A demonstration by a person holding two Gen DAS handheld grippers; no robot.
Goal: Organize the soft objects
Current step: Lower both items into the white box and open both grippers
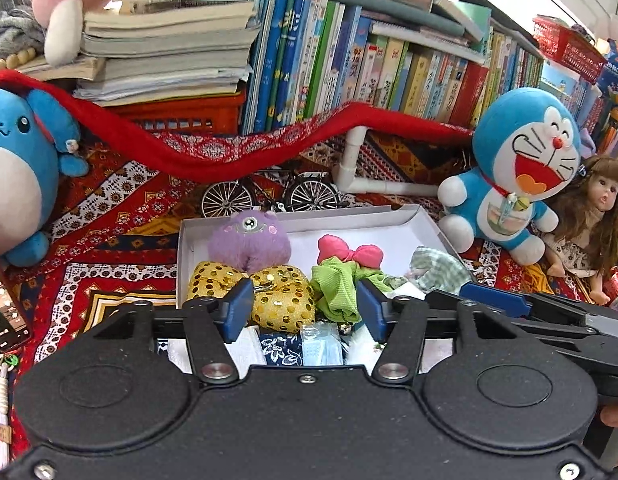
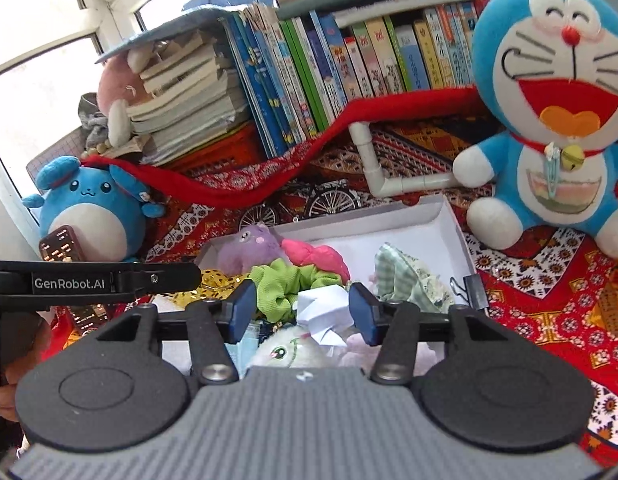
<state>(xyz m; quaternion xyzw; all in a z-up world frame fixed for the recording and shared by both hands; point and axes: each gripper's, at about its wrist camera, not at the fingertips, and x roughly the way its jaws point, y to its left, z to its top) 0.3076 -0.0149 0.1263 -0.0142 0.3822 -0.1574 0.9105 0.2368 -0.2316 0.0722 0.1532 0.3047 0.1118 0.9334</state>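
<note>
Both grippers, left and right, are hovering released above the white box; soft toys are lying inside ahead, apparently mostly sorted; larger plush beyond remains outside.

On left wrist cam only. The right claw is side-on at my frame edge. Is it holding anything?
Observer: No. The right claw is open over the box. Crumpled white paper lies between its fingers and does not look pinched.
Operator: Anything under it that I can't see?
Observer: A white plush with a green stitched eye, just below the claw at the near end of the box.
Operator: Anything on the right wall?
Observer: A black binder clip sits at the near end of the right wall.
</note>
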